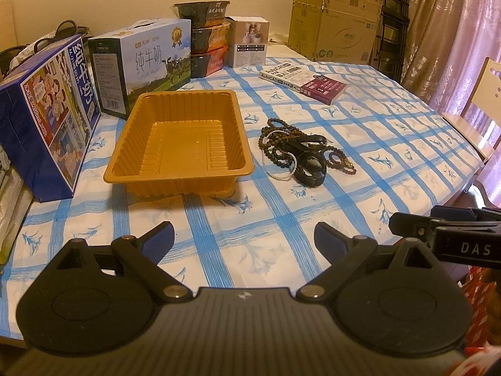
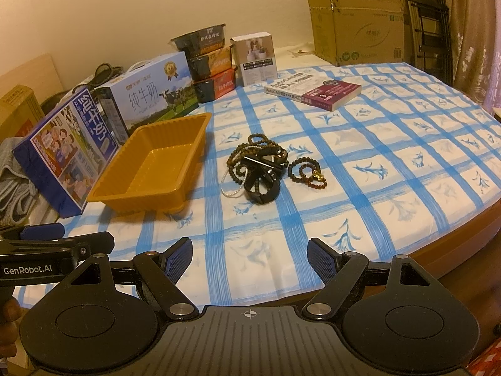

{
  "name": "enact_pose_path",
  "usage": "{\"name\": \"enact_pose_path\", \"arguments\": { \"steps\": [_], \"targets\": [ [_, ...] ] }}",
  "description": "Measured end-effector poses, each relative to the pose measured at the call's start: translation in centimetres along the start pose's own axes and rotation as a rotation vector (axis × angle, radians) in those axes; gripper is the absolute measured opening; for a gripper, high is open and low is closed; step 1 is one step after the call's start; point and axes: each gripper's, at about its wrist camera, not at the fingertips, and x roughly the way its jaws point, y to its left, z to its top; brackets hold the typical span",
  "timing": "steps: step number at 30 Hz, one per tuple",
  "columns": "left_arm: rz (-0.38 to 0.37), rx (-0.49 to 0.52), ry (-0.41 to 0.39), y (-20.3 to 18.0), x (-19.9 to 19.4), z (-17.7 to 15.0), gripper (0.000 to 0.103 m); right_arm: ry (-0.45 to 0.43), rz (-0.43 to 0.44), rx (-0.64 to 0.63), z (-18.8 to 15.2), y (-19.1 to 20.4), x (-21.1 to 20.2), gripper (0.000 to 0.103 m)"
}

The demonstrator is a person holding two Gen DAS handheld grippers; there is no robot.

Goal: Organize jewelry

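A pile of jewelry lies on the blue-checked tablecloth: brown bead strands, a white pearl string, black bangles and a dark red bead bracelet. It also shows in the right wrist view. An empty orange plastic tray stands left of the pile and shows in the right wrist view too. My left gripper is open and empty near the table's front edge. My right gripper is open and empty, level with it on its right.
Milk cartons, stacked food bowls and a small white box line the back left. Books lie at the back. A cardboard box stands behind. A chair is at the right edge.
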Motion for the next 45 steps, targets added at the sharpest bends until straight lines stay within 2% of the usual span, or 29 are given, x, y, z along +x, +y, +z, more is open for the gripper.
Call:
{"name": "enact_pose_path", "arguments": {
  "steps": [32, 33, 38, 45],
  "targets": [
    [0.0, -0.001, -0.002, -0.1, 0.1, -0.1, 0.095, -0.002, 0.002, 0.0, -0.9, 0.6, 0.5, 0.08],
    [0.0, -0.001, -0.001, -0.1, 0.1, -0.1, 0.095, -0.001, 0.002, 0.001, 0.1, -0.1, 0.2, 0.08],
    [-0.003, -0.005, 0.002, 0.1, 0.1, 0.1, 0.095, -0.002, 0.0, 0.001, 0.1, -0.7, 0.2, 0.08],
    [0.012, -0.041, -0.009, 2.2, 1.4, 0.2, 0.095, -0.02, -0.003, 0.002, 0.0, -0.5, 1.2, 0.08]
  ]
}}
